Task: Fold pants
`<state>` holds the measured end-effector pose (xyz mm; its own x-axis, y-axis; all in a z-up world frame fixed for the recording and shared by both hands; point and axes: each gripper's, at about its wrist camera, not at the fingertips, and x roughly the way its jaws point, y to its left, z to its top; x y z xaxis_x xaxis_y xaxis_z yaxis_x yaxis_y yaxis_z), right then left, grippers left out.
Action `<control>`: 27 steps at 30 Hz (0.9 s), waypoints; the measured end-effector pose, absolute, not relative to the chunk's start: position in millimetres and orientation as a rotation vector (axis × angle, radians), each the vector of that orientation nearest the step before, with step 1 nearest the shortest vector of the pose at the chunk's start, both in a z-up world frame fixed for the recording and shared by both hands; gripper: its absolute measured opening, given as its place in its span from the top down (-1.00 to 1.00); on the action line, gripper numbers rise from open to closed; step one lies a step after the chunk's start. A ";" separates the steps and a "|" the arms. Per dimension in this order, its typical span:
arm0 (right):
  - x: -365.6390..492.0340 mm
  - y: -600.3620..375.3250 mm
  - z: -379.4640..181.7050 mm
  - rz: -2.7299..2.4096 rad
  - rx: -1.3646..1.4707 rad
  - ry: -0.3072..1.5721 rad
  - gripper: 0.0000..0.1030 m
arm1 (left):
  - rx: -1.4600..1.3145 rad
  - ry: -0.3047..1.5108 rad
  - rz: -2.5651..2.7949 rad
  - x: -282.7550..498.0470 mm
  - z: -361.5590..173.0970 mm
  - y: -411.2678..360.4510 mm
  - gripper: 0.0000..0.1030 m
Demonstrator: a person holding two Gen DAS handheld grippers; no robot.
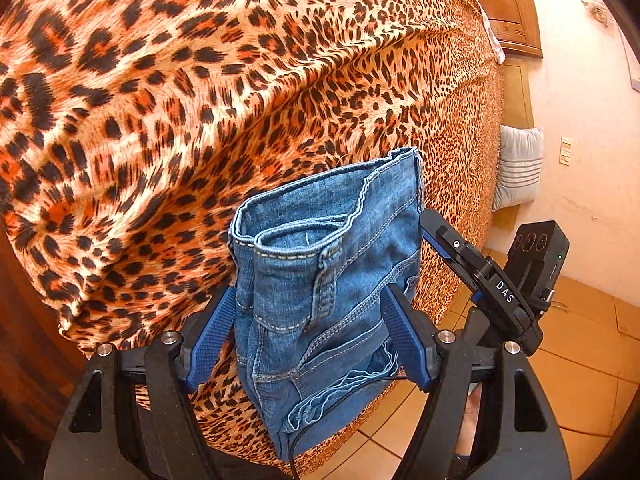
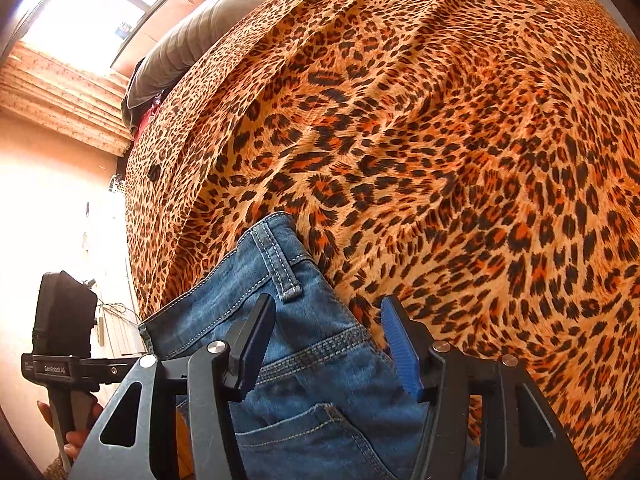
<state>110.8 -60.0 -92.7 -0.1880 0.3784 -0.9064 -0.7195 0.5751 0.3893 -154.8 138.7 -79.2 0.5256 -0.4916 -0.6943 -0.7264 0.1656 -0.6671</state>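
Denim pants [image 1: 320, 292] lie folded on the bed [image 1: 160, 120], both hand-held grippers [image 1: 308, 344] [image 2: 328, 344] spread; next comes tidying or withdrawal.

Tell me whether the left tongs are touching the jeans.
Cannot tell. In the left wrist view the left tongs straddle the jeans, open, but neither pad shows clear contact or gap.
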 end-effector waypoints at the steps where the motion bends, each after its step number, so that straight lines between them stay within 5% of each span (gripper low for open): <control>1: 109.1 -53.4 -96.9 1.022 -0.322 1.460 -0.10 | -1.488 1.111 0.233 -152.1 -83.0 139.1 -0.45; 9: 82.0 -4.7 -105.6 1.106 -0.554 1.346 -0.17 | -1.609 1.028 0.198 -155.8 -93.6 150.2 -0.63; 12: 70.2 7.2 -103.1 1.129 -0.663 1.300 0.11 | -1.648 1.003 0.184 -160.5 -94.1 150.5 -0.58; 15: 70.7 7.0 -99.9 1.126 -0.664 1.297 0.38 | -1.567 1.057 0.225 -162.2 -88.8 147.9 -0.16; 17: 78.9 1.2 -96.8 1.123 -0.622 1.310 0.53 | -1.482 1.114 0.268 -157.1 -89.2 146.3 0.44; 27: 82.4 -38.7 -46.4 1.220 -0.436 1.268 0.65 | -1.193 1.095 0.255 -155.0 -30.1 125.3 0.56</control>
<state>82.4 -38.7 -46.4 -0.1680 0.4449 -0.8797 -0.8620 0.3666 0.3500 -155.0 125.3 -30.1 0.4974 -0.3642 -0.7874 -0.6749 0.4079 -0.6150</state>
